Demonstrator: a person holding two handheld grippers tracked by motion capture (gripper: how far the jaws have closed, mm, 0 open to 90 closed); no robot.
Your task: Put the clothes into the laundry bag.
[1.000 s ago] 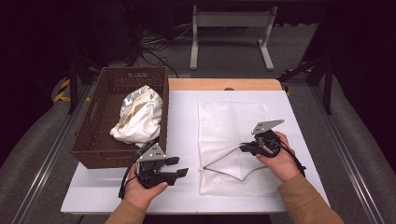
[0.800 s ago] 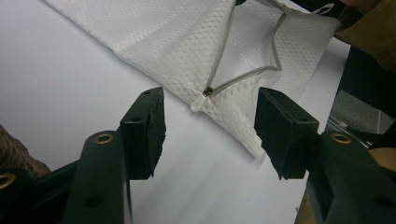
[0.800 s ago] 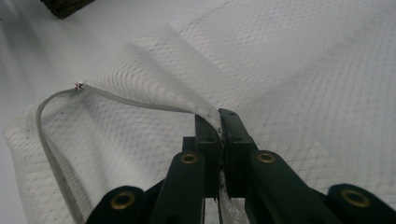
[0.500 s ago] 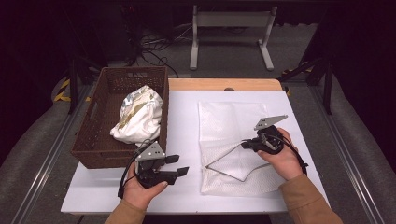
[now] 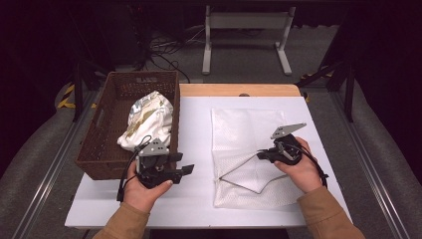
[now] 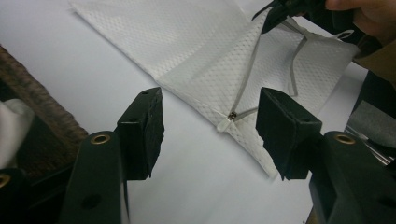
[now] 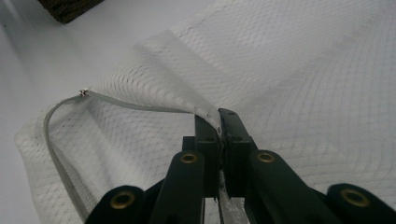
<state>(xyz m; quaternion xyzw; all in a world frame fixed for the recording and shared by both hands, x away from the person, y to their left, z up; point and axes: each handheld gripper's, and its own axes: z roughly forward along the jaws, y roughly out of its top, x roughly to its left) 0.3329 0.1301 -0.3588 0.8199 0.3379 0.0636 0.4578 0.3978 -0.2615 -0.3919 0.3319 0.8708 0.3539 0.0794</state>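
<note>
Mesh bag: I see the white mesh laundry bag (image 5: 249,149) lying flat on the white table top (image 5: 199,129), on the right half, well apart from the basket.
Zipper: the grey zipper (image 7: 140,106) runs along the bag's near opening; its edge is lifted off the table where my right gripper holds it, so the mouth gapes in a shallow triangle.
Right gripper: my right gripper (image 5: 263,154) has its jaws together, clamped on the zipper edge of the bag; in the right gripper view the two black pads (image 7: 231,128) pinch the tape with the fabric rising to them.
Left gripper: my left gripper (image 5: 186,170) hangs above the bare table between basket and bag, pointing toward the bag. Its jaws stand apart with nothing between them; they have just been opening a little. In the left gripper view the zipper's end stop (image 6: 227,122) sits in the gap, farther off on the table.
Basket: the brown wicker basket (image 5: 107,144) stands at the table's left edge.
Cloth: a crumpled white cloth with gold-brown print (image 5: 147,119) lies inside the basket, against its right wall.
Writing: I can read no brand or label on the bag, the basket or the grippers; the cloth's print is too crumpled to make out.
</note>
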